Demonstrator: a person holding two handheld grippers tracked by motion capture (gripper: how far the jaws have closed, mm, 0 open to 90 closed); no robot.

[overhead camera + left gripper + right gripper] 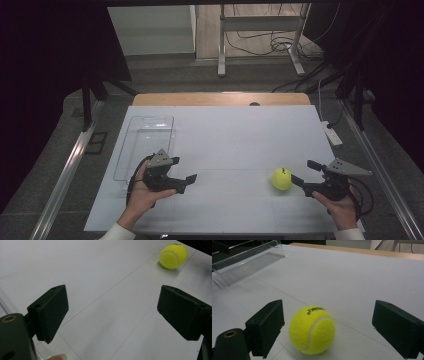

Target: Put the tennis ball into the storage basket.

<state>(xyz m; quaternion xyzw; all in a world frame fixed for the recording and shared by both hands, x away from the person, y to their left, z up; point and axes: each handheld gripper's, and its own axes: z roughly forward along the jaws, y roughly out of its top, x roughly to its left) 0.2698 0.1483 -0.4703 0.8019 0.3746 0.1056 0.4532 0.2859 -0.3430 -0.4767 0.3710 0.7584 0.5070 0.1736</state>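
With fingers apart, the right gripper point(300, 172) brackets the ball point(282, 179) at lower right, seemingly readying a grasp; the left gripper point(186, 180) waits, spread wide.

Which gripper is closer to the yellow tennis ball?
The right one. The right gripper sits just beside the tennis ball, its open jaws pointing at it without touching. The left gripper, open too, is far across the table, near the clear tray.

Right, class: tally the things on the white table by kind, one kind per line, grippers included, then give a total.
Tennis ball, yellow: 1
Clear plastic tray: 1
Handheld grippers, black: 2 (left gripper, right gripper)
Total: 4
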